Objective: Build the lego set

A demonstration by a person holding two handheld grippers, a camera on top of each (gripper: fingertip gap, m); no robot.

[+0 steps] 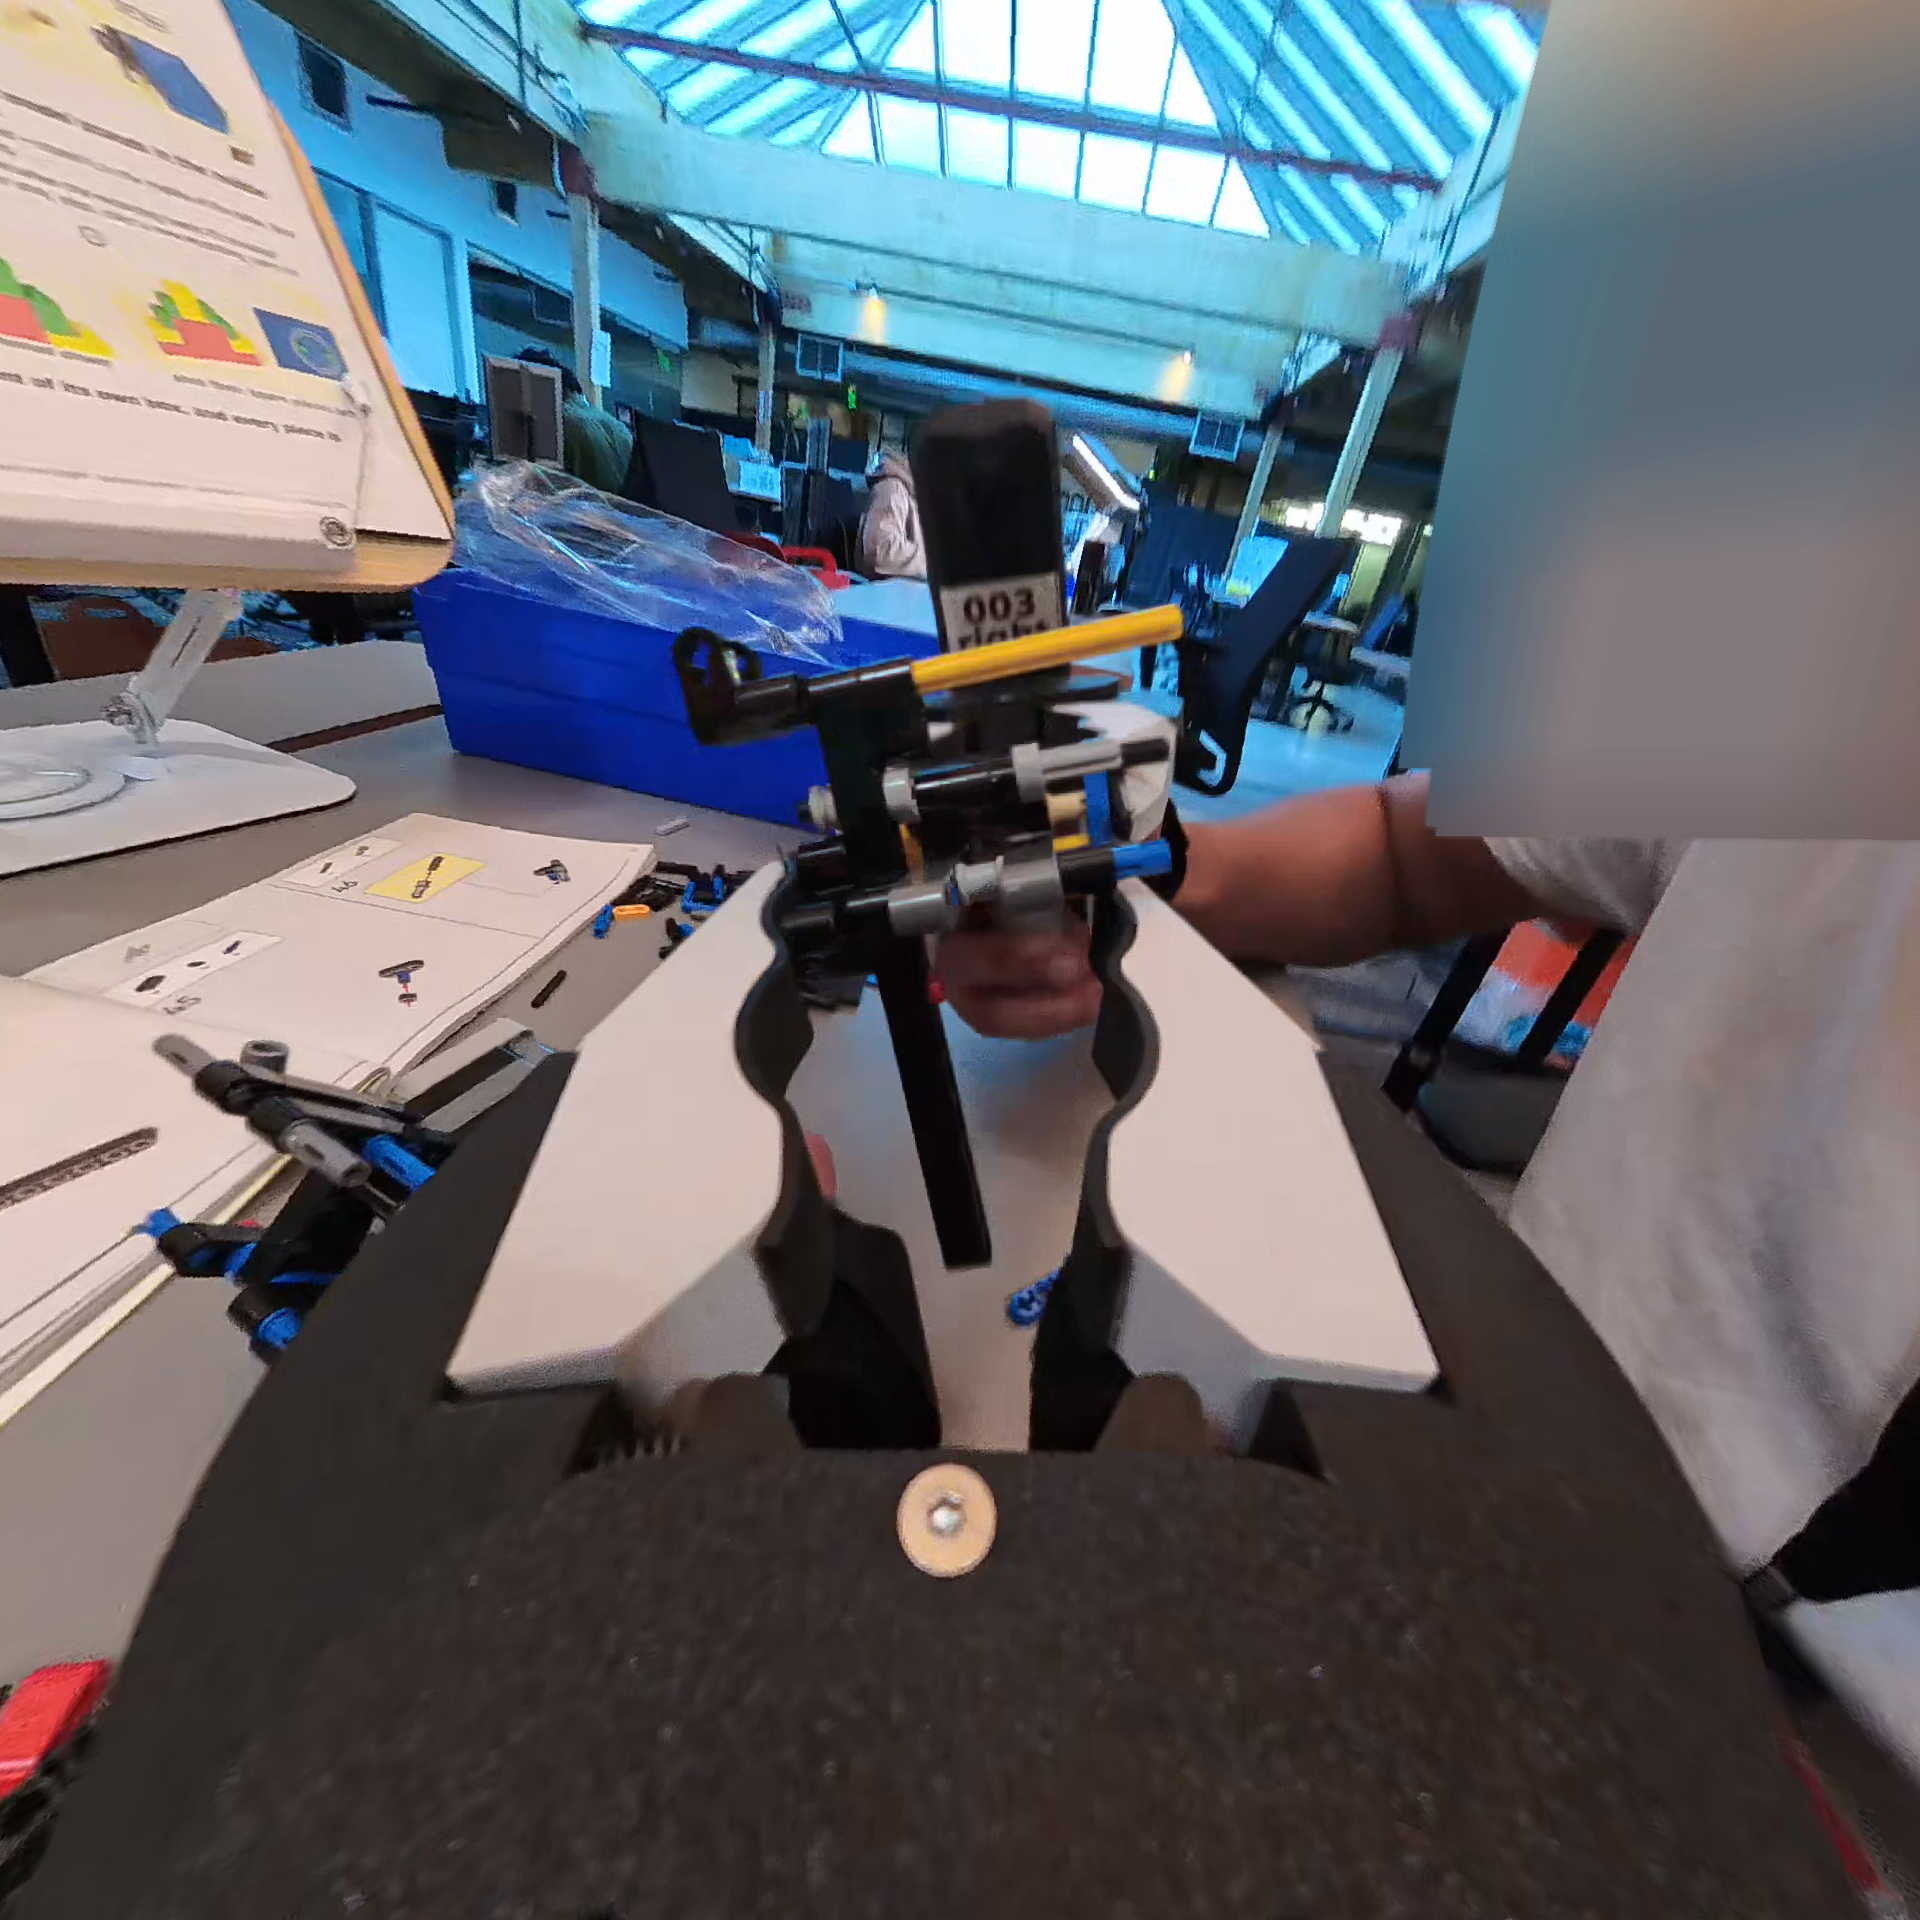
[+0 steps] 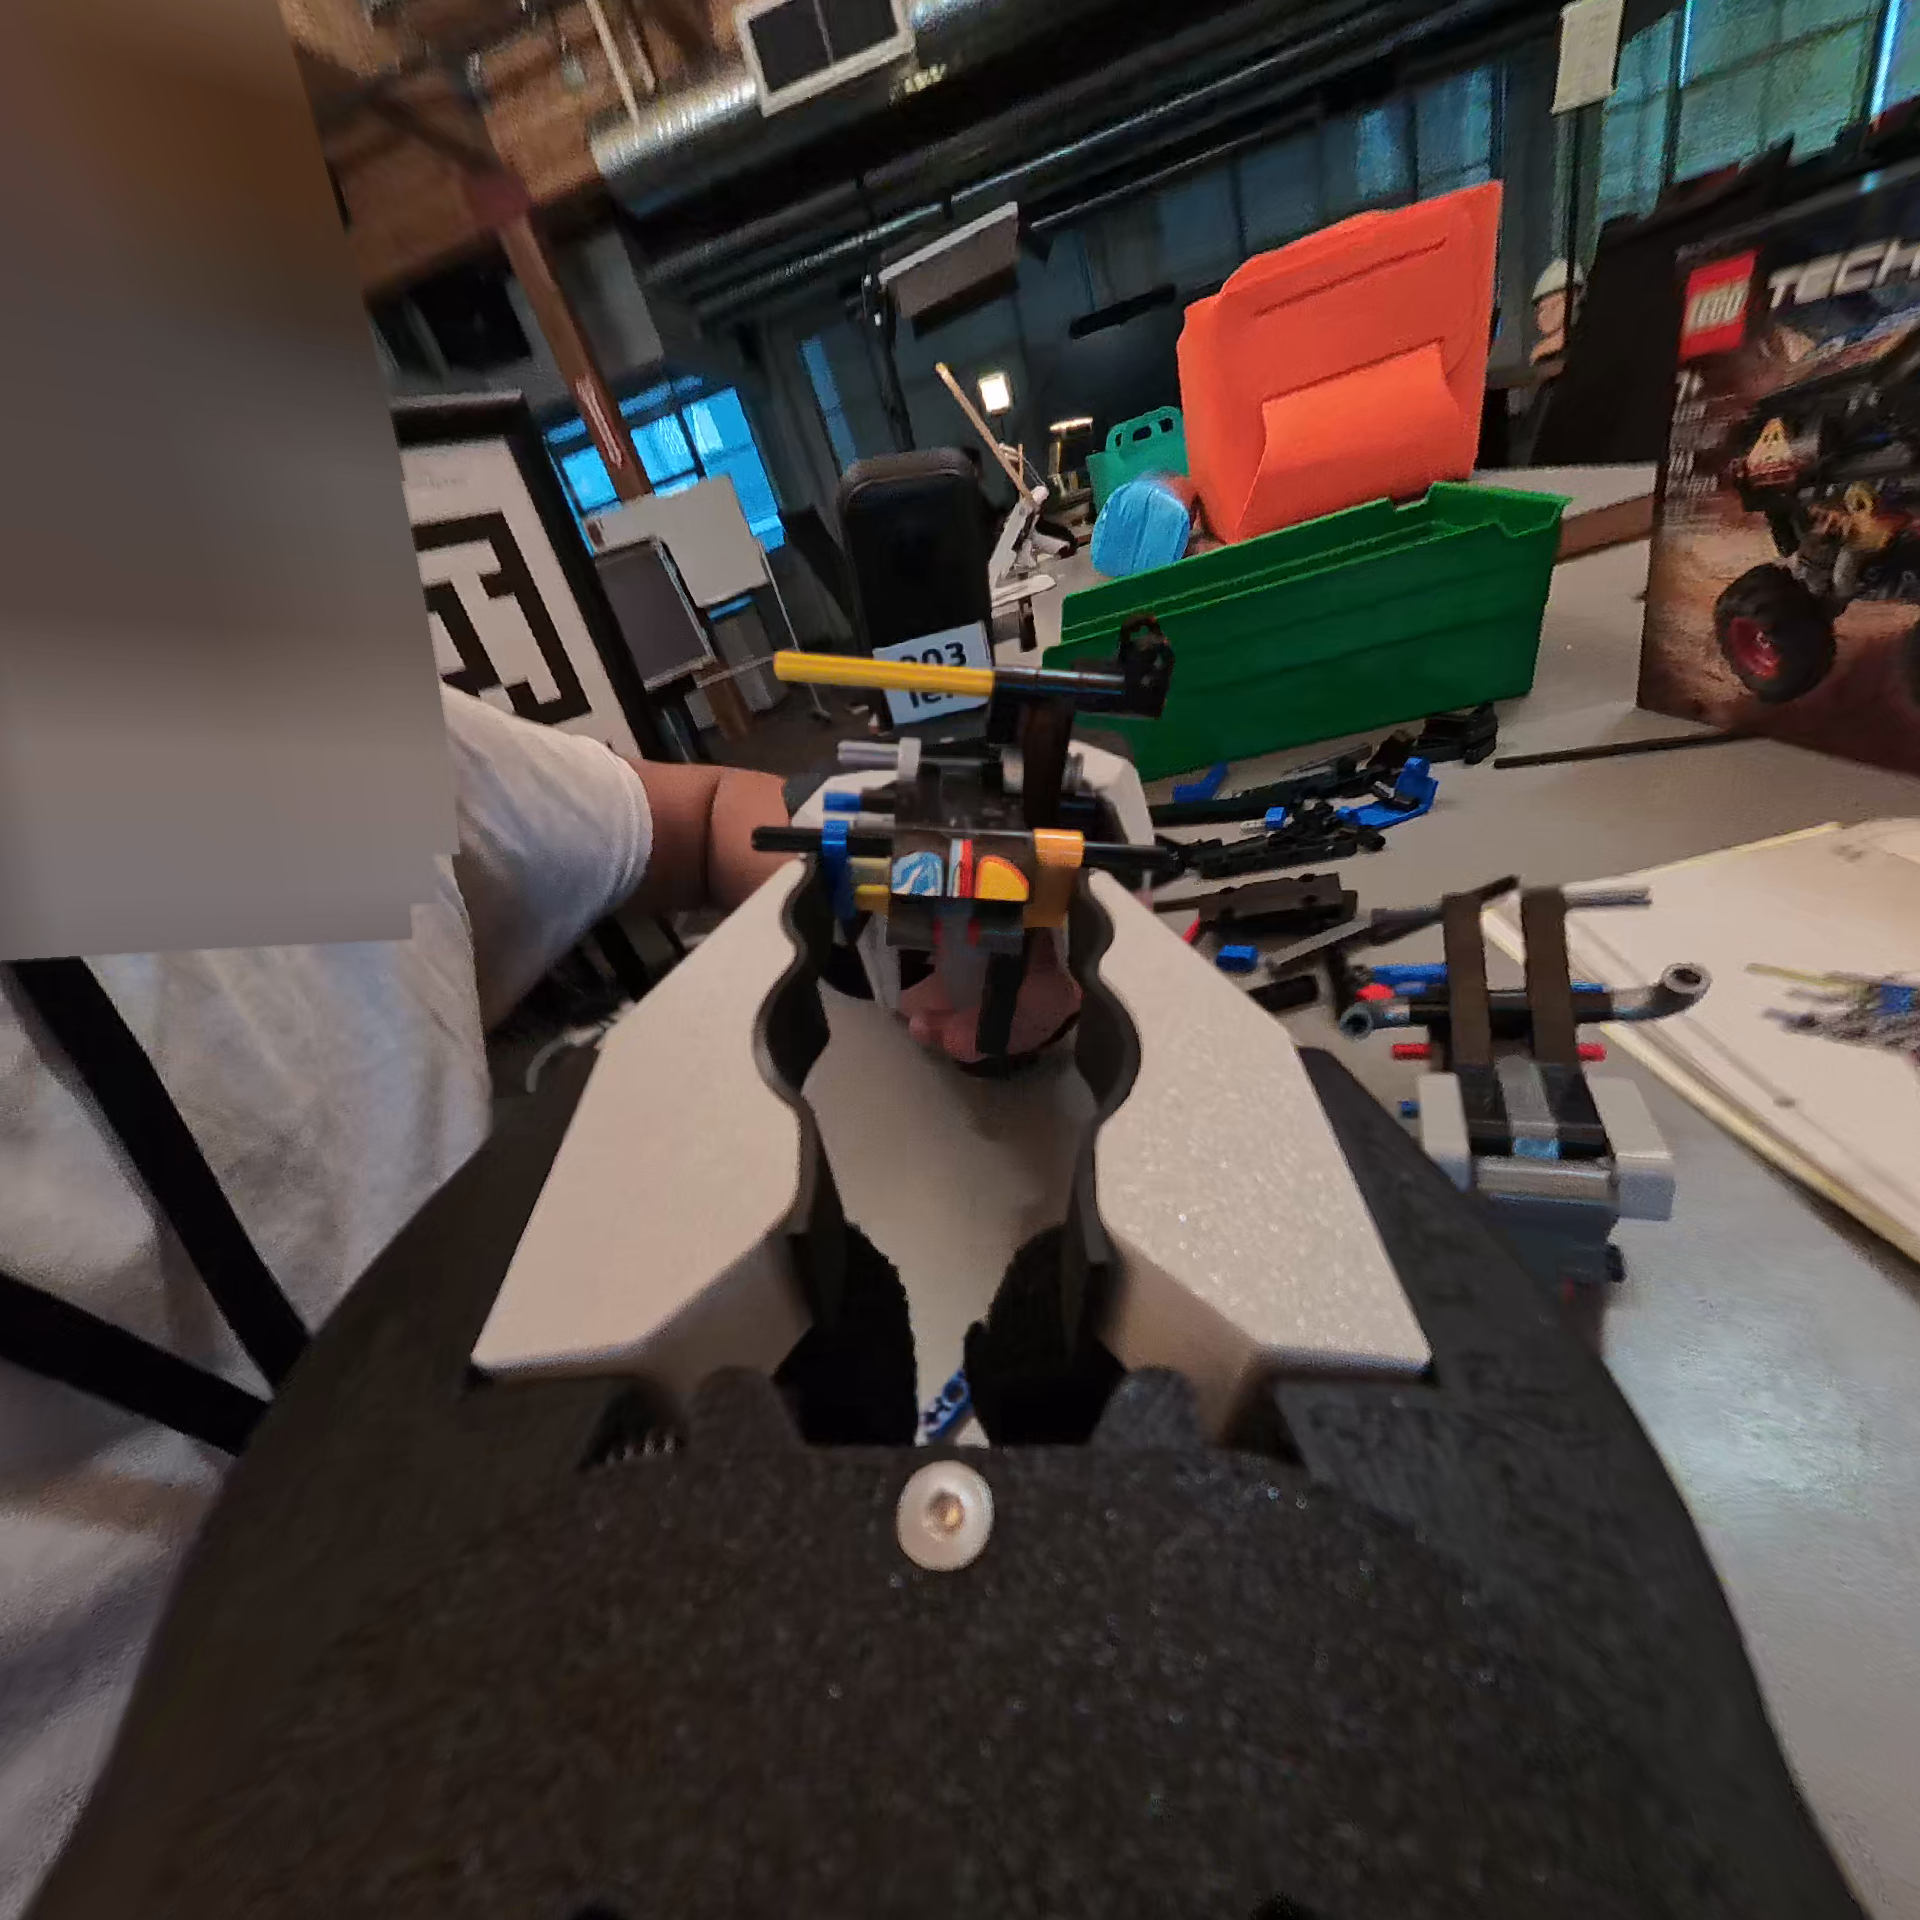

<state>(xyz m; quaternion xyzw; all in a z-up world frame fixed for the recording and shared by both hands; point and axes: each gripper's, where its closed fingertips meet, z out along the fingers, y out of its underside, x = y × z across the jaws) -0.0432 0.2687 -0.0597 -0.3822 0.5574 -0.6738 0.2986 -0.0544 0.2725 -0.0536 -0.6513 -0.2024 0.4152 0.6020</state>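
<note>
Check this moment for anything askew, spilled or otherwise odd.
Nothing looks damaged or spilled. The lego assembly is held in the air between both grippers, its yellow axle sticking out on top. Loose pieces lie scattered before the green bin, and a second sub-assembly rests beside the instruction booklet: ordinary mid-build clutter.

Grey table (image 2: 1766,1382). On it: green bin (image 2: 1309,623) at the far side, set box (image 2: 1787,468) upright to its right. Loose black and blue pieces (image 2: 1299,821) scattered before the bin. Partly built grey-and-black subassembly (image 2: 1527,1091) nearer, just beside an open instruction booklet (image 2: 1766,997). Left wrist view: blue bin (image 1: 603,686), white stand base (image 1: 156,779), second black-and-blue subassembly (image 1: 301,1153) resting on the booklet edge.
</note>
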